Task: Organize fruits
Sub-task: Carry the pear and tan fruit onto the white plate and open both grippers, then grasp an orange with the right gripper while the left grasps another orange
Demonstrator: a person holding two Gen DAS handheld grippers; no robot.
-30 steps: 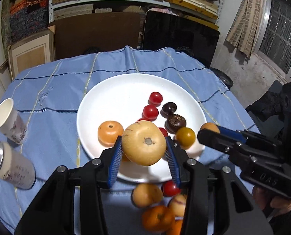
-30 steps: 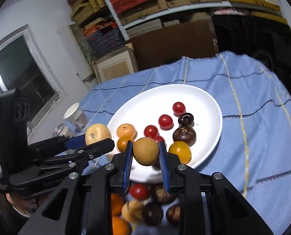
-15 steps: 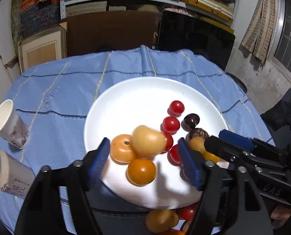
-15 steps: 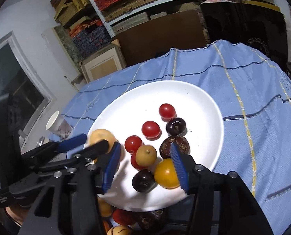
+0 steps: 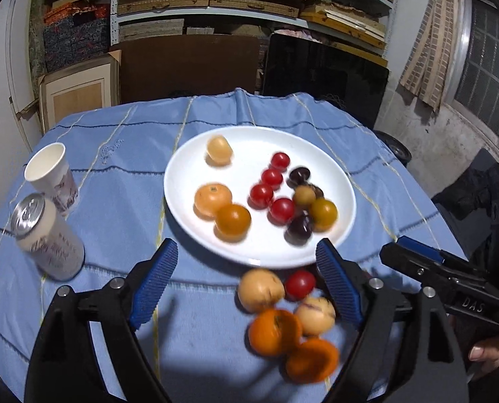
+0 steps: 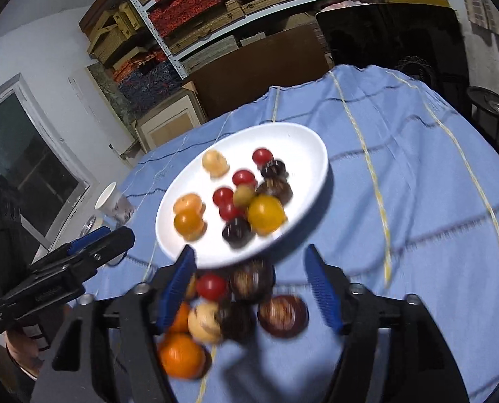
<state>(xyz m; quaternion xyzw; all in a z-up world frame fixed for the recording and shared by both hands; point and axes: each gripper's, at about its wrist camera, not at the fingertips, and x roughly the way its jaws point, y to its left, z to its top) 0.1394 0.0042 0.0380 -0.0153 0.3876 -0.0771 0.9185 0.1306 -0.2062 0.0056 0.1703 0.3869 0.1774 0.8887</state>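
left gripper: jaws opening, nothing pinched | right gripper: jaws opening, empty | fruits on plate, gathered there | loose pile on cloth, probably next

Motion blur smears the loose fruit below the plate in the right view, kinds unclear; the can sits half hidden behind the left gripper; hand cut off at the edge
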